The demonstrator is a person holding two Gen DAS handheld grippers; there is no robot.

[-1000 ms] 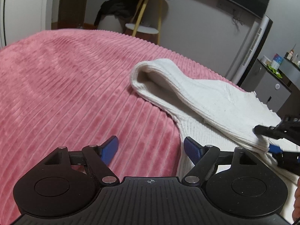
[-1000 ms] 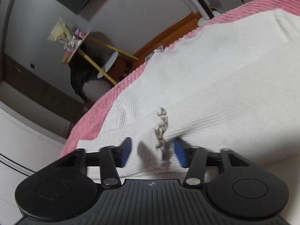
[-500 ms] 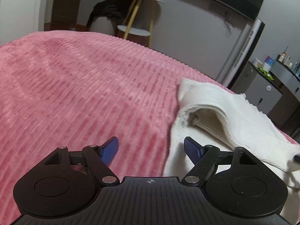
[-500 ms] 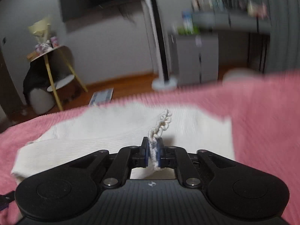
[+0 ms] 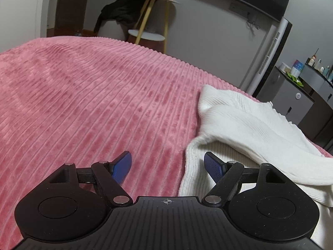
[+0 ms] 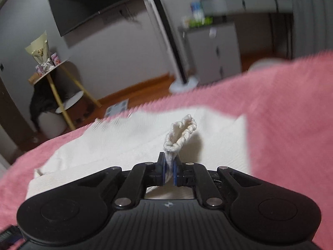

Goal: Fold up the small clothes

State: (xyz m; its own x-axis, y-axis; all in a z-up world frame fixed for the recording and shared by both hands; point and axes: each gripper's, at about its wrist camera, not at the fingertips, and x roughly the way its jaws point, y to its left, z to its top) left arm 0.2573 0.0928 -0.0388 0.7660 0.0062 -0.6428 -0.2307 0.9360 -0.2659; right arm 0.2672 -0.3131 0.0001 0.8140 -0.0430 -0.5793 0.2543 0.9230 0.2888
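A white ribbed knit garment (image 5: 245,125) lies partly folded on the pink corduroy bedspread (image 5: 93,104), at the right of the left wrist view. My left gripper (image 5: 168,164) is open and empty, low over the bedspread, with the garment's left edge between its blue fingers. In the right wrist view my right gripper (image 6: 169,171) is shut on the garment's scalloped edge (image 6: 183,131), which sticks up from the jaws. The rest of the garment (image 6: 124,145) lies flat behind it.
The bedspread (image 6: 291,125) fills the right side of the right wrist view. Beyond the bed stand a yellow-legged side table (image 5: 154,16) with dark clothing, a white tower fan (image 5: 268,56), a grey cabinet (image 5: 291,95) and a wall-mounted TV (image 6: 91,6).
My right gripper closed on the scalloped edge and lifted it, swinging toward the room. The garment shifted and folded over itself; my left gripper stayed open while its view moved along the garment's edge.
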